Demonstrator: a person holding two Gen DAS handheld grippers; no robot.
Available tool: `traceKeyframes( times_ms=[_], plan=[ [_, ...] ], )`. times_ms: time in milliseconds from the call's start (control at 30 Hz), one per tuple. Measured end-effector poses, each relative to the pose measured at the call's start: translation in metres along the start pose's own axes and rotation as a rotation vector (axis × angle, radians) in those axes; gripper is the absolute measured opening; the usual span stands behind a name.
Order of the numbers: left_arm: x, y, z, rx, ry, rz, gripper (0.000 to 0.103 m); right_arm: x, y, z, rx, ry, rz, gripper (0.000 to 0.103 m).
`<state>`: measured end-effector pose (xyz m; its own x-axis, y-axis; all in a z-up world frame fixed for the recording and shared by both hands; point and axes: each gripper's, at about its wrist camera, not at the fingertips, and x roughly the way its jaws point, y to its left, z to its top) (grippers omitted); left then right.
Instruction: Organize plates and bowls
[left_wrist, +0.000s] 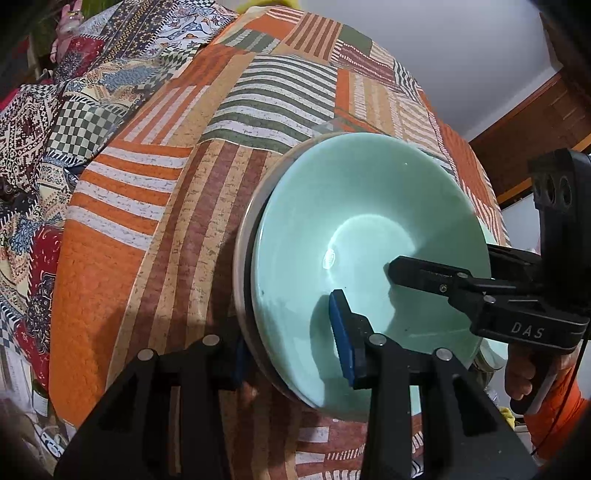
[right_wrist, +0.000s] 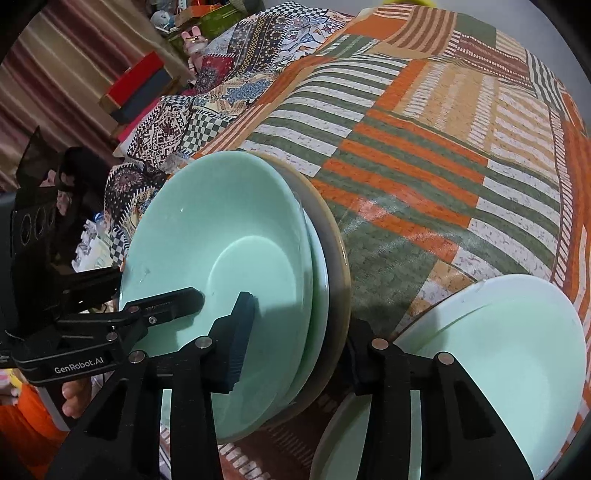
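I've got both grippers on the stack of glossy mint-green ceramic bowls (left_wrist: 354, 229) on the striped patchwork bedspread (left_wrist: 155, 206) — left gripper (left_wrist: 291, 347) and right gripper (right_wrist: 299, 347) each pinching its rim.

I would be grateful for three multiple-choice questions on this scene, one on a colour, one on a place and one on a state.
1. What colour is the top bowl?
A: pale green. B: red. C: black.

2. Where do the fingers of the right claw stand at the stack of bowls?
A: both inside the top bowl. B: one inside the top bowl, one outside the stack's rim. C: both far from the stack.

3. What state is the top bowl in?
A: upside down. B: full of food. C: right way up and empty.

Answers:
1 A, its glaze is pale green in both views.
2 B, the stack's rim lies between the two fingers.
3 C, its bare inside faces the cameras.
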<state>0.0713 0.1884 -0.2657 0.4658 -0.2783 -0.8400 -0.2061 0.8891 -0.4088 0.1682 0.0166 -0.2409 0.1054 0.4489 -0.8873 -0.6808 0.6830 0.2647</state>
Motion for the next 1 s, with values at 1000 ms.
traceKeyframes(
  times_ms=[1000],
  plan=[
    [-0.034, -0.080, 0.018, 0.110, -0.064, -0.024, 0.039, -0.080, -0.025, -0.017, 0.061, -0.142, -0.028, 0.036]
  ],
)
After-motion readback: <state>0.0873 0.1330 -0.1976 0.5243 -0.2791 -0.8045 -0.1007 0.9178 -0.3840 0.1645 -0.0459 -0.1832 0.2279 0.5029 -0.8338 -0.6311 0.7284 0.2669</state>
